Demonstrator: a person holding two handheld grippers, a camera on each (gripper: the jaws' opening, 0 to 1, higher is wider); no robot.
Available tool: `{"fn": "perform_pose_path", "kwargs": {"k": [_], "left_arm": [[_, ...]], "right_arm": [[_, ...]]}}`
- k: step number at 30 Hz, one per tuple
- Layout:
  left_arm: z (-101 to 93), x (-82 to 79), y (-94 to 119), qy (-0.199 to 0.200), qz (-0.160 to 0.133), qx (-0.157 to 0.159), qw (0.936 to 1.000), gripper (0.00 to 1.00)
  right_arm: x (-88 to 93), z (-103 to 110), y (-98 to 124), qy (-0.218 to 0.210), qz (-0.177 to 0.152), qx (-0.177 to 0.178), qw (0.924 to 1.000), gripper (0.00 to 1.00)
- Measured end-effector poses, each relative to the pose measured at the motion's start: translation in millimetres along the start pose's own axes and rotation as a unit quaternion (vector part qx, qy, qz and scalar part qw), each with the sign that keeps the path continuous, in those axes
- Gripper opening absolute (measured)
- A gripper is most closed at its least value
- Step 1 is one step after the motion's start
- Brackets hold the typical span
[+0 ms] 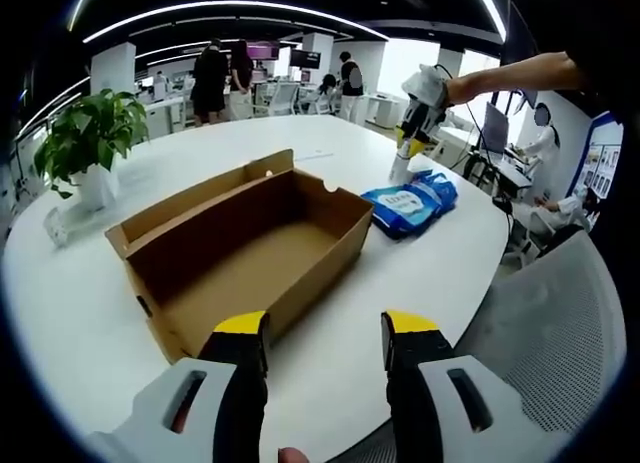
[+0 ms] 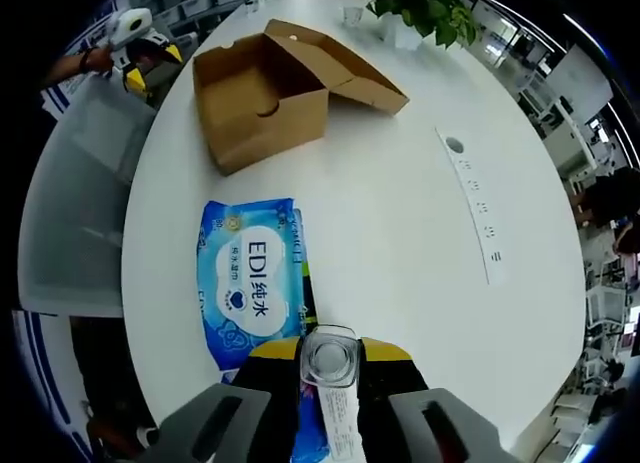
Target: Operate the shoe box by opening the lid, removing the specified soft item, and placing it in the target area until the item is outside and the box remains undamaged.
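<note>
In the left gripper view the left gripper [image 1: 327,333] hangs near the edge of the white tabletop [image 1: 80,313] with its jaws apart and nothing between them, just before the open shoe box [image 1: 240,245], which looks empty inside, its lid folded back on the far side. Beyond the box lies the blue wipes pack [image 1: 410,201], flat on the tabletop and well outside the box, so I judge that the soft item is already taken out and the step in hand is the placing. The right gripper [image 1: 408,153] shows above the pack in this view, held by an arm that comes from the right. In the right gripper view the right gripper [image 2: 328,355] has its jaws closed around a small clear piece with a white label strip [image 2: 330,368]; what this piece is I cannot tell, and whether it belongs to the wipes pack [image 2: 250,278] I cannot tell either. To finish well, I think the right jaws should open slowly and lift straight up, so the pack does not drag or slide back toward the shoe box [image 2: 265,88], and the left gripper should keep away from the cardboard walls. The left gripper view gives the inside of the box; the right gripper view gives the pack's printed front, a white power strip [image 2: 472,198] and, farthest, a potted plant [image 2: 420,8]
</note>
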State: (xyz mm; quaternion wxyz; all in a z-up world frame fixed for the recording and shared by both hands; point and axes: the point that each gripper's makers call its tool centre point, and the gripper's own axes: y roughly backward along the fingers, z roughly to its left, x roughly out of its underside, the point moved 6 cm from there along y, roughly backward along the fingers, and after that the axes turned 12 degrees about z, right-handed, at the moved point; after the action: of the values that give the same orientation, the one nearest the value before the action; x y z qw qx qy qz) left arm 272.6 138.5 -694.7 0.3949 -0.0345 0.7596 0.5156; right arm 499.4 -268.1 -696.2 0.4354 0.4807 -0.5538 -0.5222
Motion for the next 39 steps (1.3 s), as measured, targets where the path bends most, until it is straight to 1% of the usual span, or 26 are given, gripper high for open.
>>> {"fn": "perform_pose_path", "kwargs": {"k": [10, 20, 26, 37, 39], "left_arm": [[2.6, 3.0, 1, 0.003, 0.007, -0.004, 1.0, 0.45], [1.2, 1.4, -1, 0.001, 0.009, -0.002, 1.0, 0.45], [0.1, -0.3, -4, -0.001, 0.011, 0.0, 0.9999, 0.45], [-0.4, -2.2, -6, -0.004, 0.012, 0.004, 0.9999, 0.45], [-0.1, -1.9, -5, -0.004, 0.012, 0.003, 0.9999, 0.45]], "right_arm": [[0.7, 5, -16, 0.016, 0.009, -0.011, 0.9998, 0.17], [0.3, 4, -17, 0.031, 0.009, -0.01, 0.9994, 0.17], [2.1, -1, -16, 0.054, 0.016, -0.004, 0.9984, 0.17], [1.8, -4, -17, 0.077, 0.019, -0.018, 0.9967, 0.17], [1.1, -5, -17, 0.081, 0.016, -0.019, 0.9964, 0.17]]}}
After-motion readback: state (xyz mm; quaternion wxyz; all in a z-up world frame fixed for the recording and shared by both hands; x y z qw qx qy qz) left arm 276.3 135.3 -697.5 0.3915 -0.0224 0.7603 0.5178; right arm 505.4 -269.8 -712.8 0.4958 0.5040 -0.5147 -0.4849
